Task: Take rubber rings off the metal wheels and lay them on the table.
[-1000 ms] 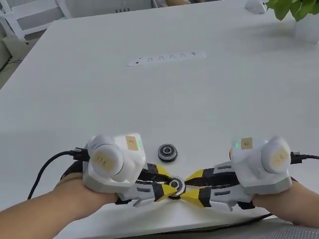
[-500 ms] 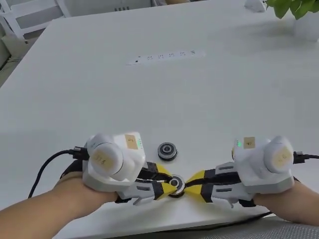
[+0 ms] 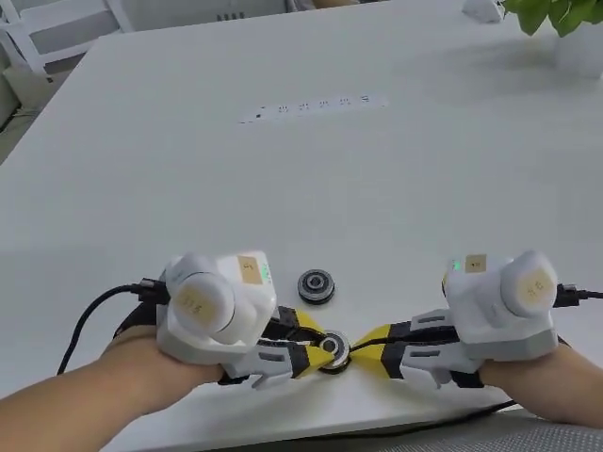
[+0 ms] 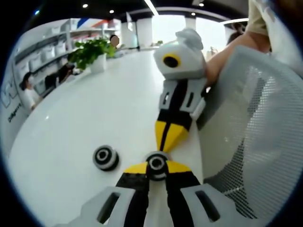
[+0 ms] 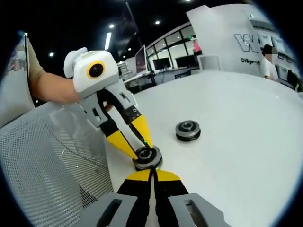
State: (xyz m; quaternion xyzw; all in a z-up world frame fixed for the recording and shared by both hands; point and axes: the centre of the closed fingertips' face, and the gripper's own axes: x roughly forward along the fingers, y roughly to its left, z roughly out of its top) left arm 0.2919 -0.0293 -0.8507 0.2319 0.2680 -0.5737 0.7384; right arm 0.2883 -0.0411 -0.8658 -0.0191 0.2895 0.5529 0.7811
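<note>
drifting a touch outward since the earlier frames, the right gripper (image 5: 152,174) is carrying its body toward the person's right while its tips are staying at the wheel; the left gripper (image 4: 156,168) is holding its place. the left jaws are pinching the metal wheel (image 4: 157,162) at the table's near edge. the right jaws are pressing together, tips touching the wheel's rim where the rubber ring (image 5: 147,166) is sitting; whether rubber is caught between them i cannot tell. the grippers are pointing nose to nose, so the ring is lying straight ahead of the right tips, and a peel is likely running back along that line. a second wheel (image 3: 317,287) is resting just beyond on the white table (image 3: 396,188), with a power strip (image 3: 316,106) and a plant (image 3: 551,14) sitting farther off.
</note>
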